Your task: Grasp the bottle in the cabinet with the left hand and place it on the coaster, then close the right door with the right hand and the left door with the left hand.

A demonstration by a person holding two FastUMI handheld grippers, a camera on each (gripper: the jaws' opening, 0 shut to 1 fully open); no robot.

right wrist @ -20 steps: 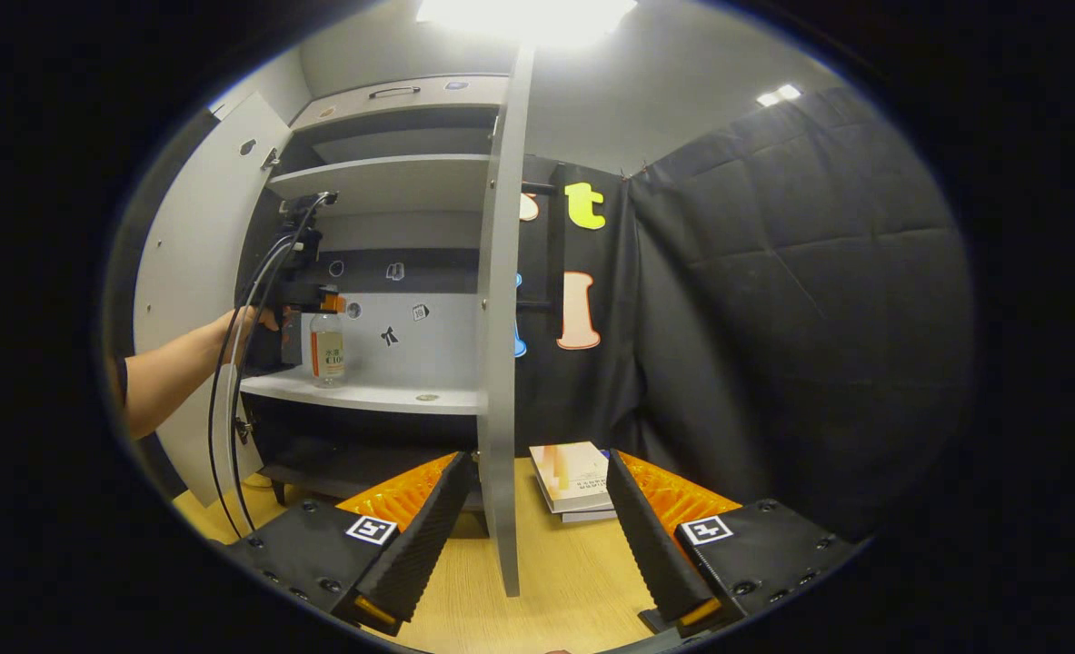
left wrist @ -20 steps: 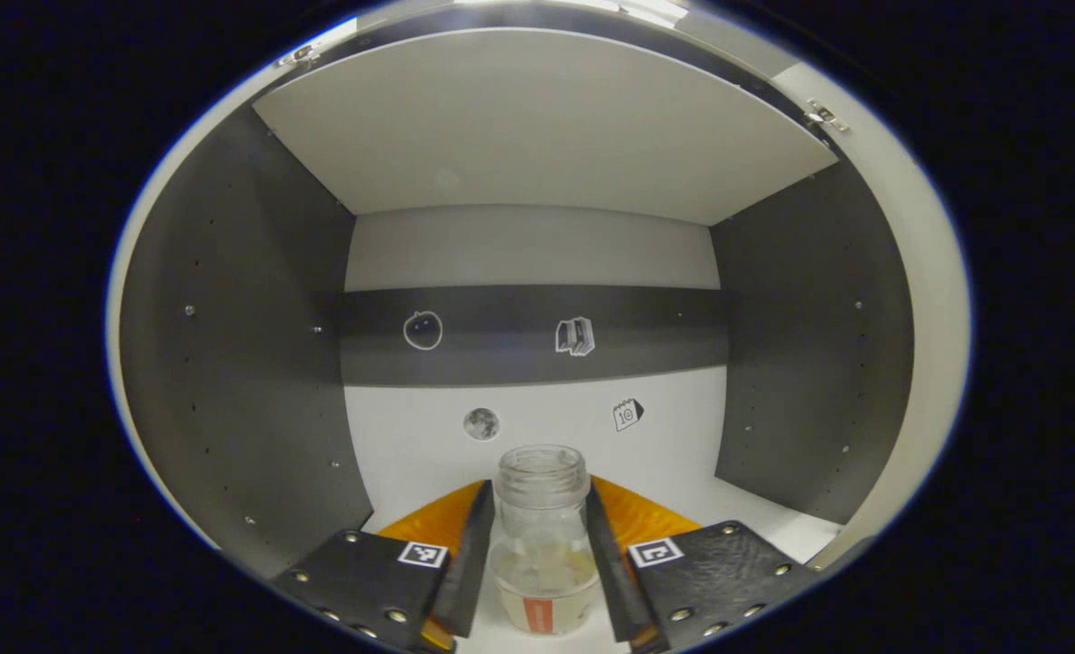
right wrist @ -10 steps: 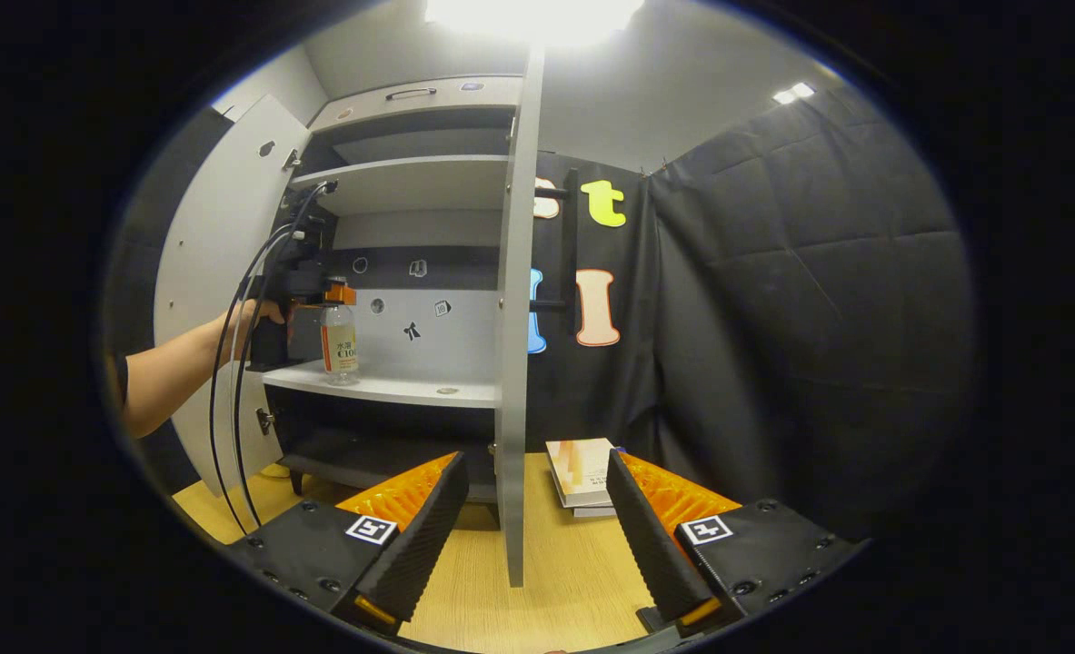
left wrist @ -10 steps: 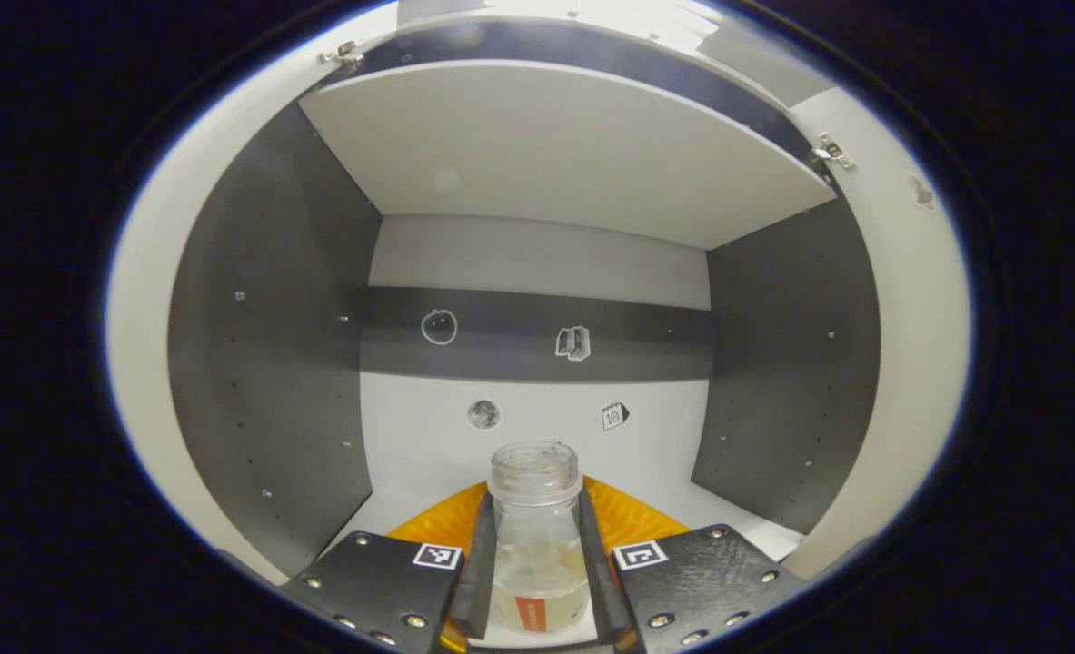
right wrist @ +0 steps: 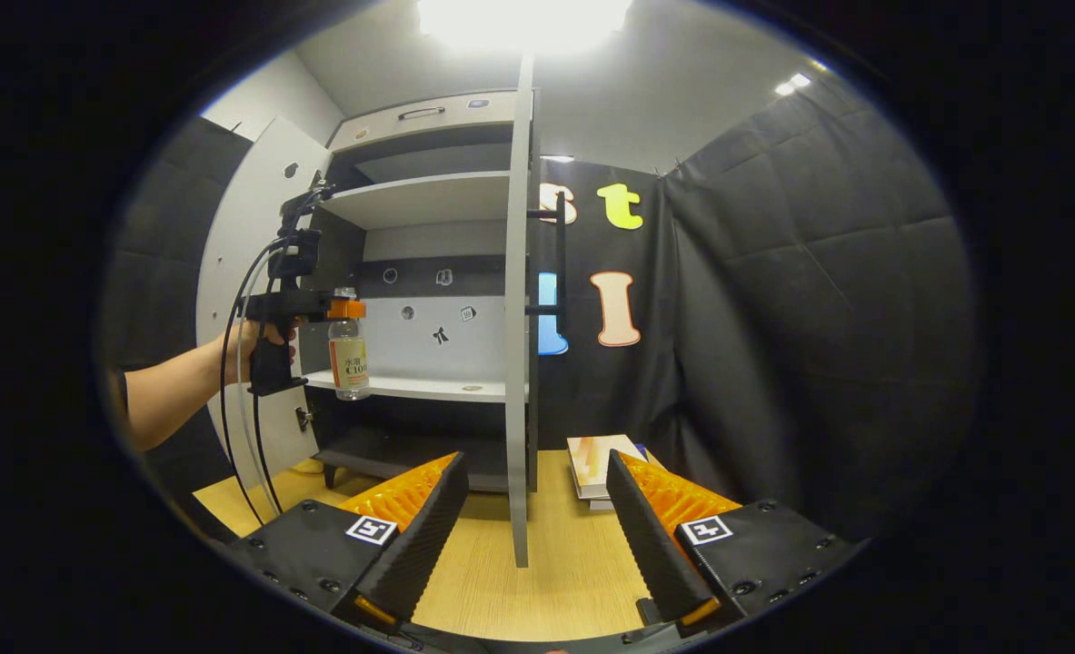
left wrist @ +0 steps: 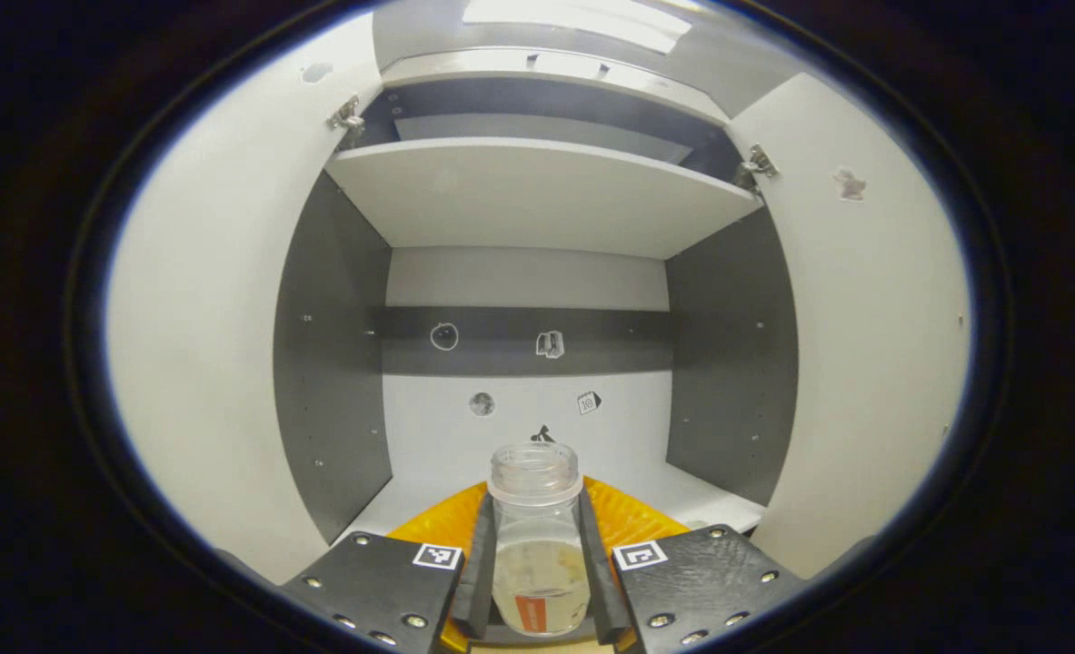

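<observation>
A clear bottle (left wrist: 540, 554) with an open neck, pale liquid and an orange label stands upright between the fingers of my left gripper (left wrist: 534, 501), which is shut on it. In the right gripper view that left gripper (right wrist: 344, 310), held by a hand, carries the bottle (right wrist: 349, 356) by its neck just in front of the cabinet shelf (right wrist: 428, 388), clear of the board. The left door (right wrist: 246, 263) and the right door (right wrist: 519, 318) both stand open. My right gripper (right wrist: 532, 536) is open over the wooden table (right wrist: 560, 568), with the right door's edge just ahead.
A small flat disc (right wrist: 473, 388) lies on the shelf. A stack of books (right wrist: 602, 457) rests on the table right of the door. The open doors (left wrist: 201, 363) (left wrist: 864, 345) flank the cabinet; an upper shelf (left wrist: 537, 191) spans it overhead.
My left gripper closed on the bottle, then drew back out of the cabinet with it, lifting it off the shelf. The right gripper shifted only slightly and stayed open.
</observation>
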